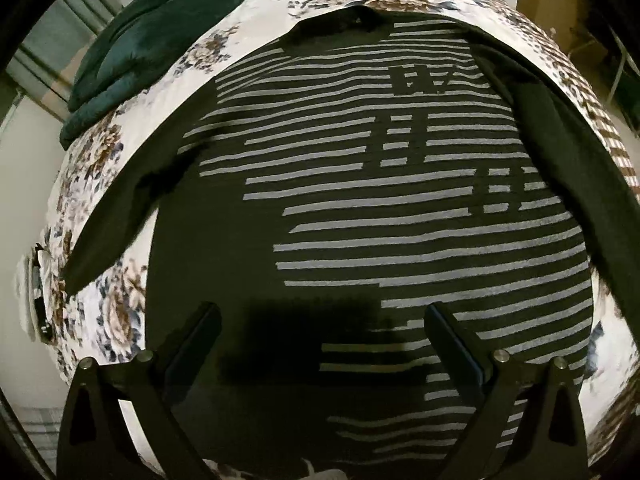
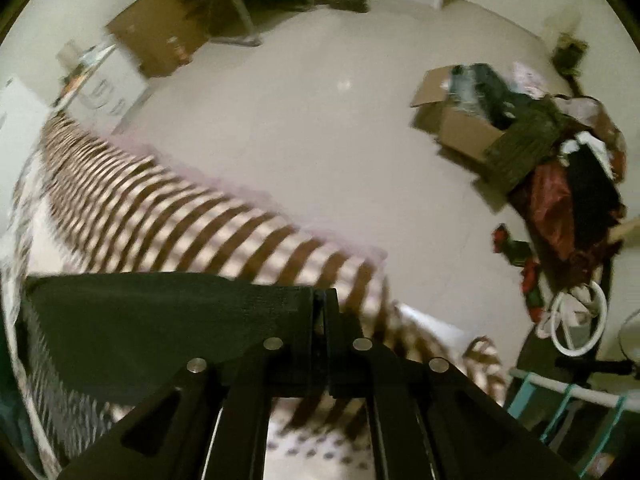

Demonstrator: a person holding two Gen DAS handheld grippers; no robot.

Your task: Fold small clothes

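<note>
Flat on floral bedding (image 1: 120, 312), soft striped dark shirt (image 1: 400, 220), sleeves splayed.

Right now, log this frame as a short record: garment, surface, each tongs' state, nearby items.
garment: dark striped shirt, spread flat, front up
surface: floral bedspread
left tongs: open, over the shirt's lower part
right tongs: shut on dark sleeve at the bed's edge
nearby: green cushion; cardboard box on the floor

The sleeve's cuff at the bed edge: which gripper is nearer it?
Right. The right gripper is shut on the sleeve at its cuff, by the bed's edge. The left gripper is open above the shirt's hem, off that sleeve.
</note>
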